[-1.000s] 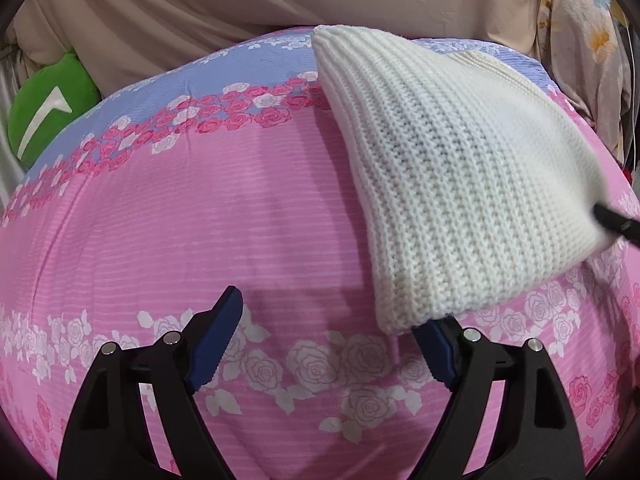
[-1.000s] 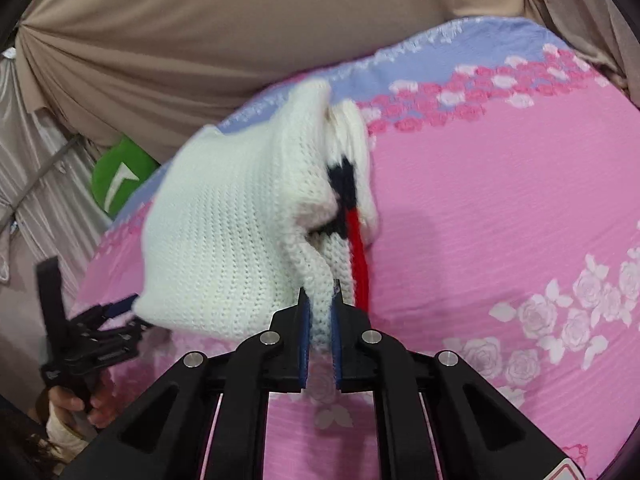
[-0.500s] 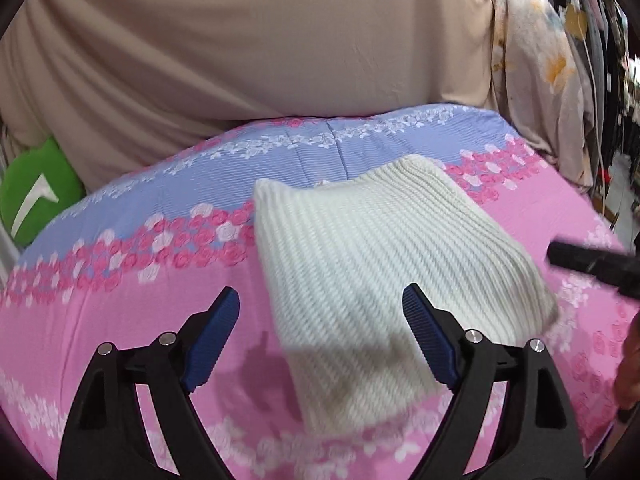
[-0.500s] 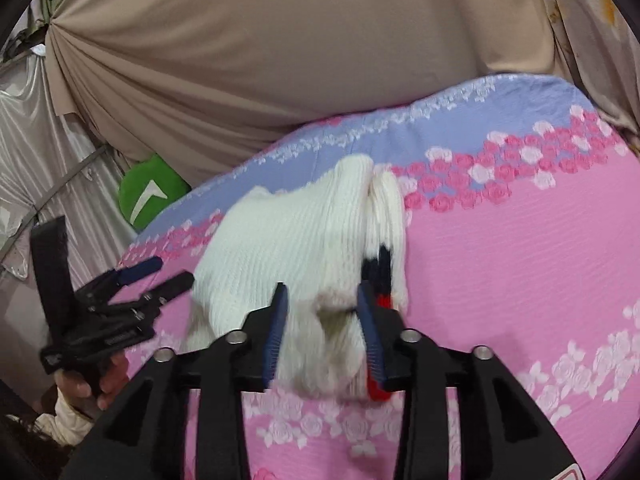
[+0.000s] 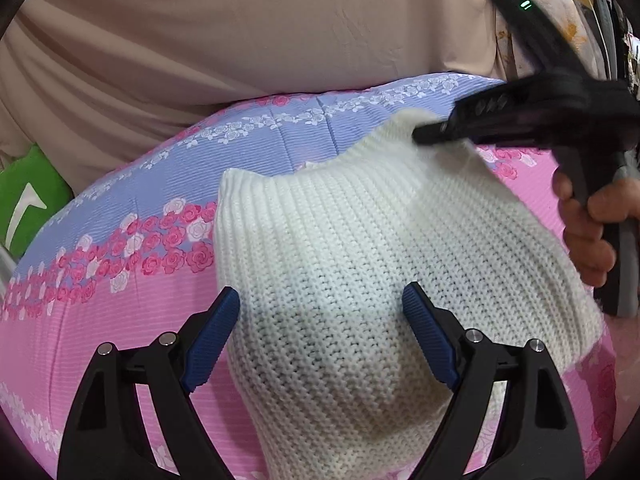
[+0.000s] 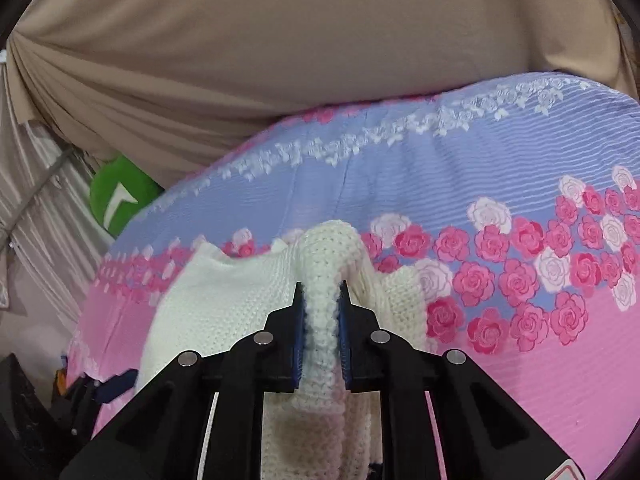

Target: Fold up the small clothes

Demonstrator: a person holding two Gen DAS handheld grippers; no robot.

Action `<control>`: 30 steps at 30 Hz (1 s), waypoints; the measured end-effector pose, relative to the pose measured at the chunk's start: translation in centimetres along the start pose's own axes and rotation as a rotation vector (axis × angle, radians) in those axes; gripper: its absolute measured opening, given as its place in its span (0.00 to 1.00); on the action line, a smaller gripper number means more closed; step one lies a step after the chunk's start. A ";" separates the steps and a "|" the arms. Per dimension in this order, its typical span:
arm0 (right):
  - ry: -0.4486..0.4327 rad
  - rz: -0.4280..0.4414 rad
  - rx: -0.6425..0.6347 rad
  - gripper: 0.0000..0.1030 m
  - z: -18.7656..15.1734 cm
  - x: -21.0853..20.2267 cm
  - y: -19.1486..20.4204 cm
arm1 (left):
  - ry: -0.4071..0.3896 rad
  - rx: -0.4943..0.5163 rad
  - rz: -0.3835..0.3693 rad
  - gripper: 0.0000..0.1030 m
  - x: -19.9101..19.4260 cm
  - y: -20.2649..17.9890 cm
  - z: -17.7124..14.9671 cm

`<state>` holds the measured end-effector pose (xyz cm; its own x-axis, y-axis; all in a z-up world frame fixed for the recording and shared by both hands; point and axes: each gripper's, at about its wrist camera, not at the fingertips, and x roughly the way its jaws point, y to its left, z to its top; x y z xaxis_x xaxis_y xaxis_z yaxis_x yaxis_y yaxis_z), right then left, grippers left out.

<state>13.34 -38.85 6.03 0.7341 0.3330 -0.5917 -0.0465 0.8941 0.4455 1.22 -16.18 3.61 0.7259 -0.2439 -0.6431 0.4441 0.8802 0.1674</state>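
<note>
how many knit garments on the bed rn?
1. One white knit on the floral bedsheet: its far edge is pinched in the right hand-held gripper, its near part lies under the open left hand-held gripper. Others may be out of frame.

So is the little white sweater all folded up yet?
Not yet. The white knitted sweater already lies doubled over on the flowery bedsheet. The right gripper has just closed on a thick ridge of it, so another fold seems under way. The left gripper is open above it, holding nothing. Still left: laying that pinched part flat.
</note>
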 end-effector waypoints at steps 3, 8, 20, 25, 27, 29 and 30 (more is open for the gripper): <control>-0.020 -0.019 0.041 0.13 0.0 -0.7 -1.6 | 0.005 0.000 -0.010 0.82 0.3 0.0 -0.1; 0.049 -0.082 0.051 0.18 -1.4 1.0 -2.2 | 0.005 0.016 0.017 0.83 0.7 -0.6 -0.3; -0.052 -0.014 0.021 0.48 -11.9 -9.0 2.5 | 0.004 -0.015 0.029 0.85 0.5 -0.6 -0.4; -0.028 -0.044 0.005 0.33 -14.7 -8.1 3.2 | 0.006 -0.051 0.018 0.84 -0.1 -0.3 -0.8; -0.043 -0.007 0.029 0.09 -14.5 -8.8 3.0 | 0.008 -0.059 0.017 0.84 -0.3 -0.3 -1.1; -0.120 0.016 0.036 0.08 -14.6 -11.3 3.1 | 0.009 -0.067 0.008 0.85 -0.7 -0.2 -1.4; -0.149 0.000 0.025 0.08 -14.7 -12.3 3.3 | 0.009 -0.071 0.001 0.85 -1.0 -0.2 -1.6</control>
<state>-5.80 -35.58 4.87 0.8264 0.2831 -0.4868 -0.0309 0.8859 0.4628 -0.40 -15.52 3.02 0.7214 -0.2396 -0.6497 0.4045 0.9074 0.1144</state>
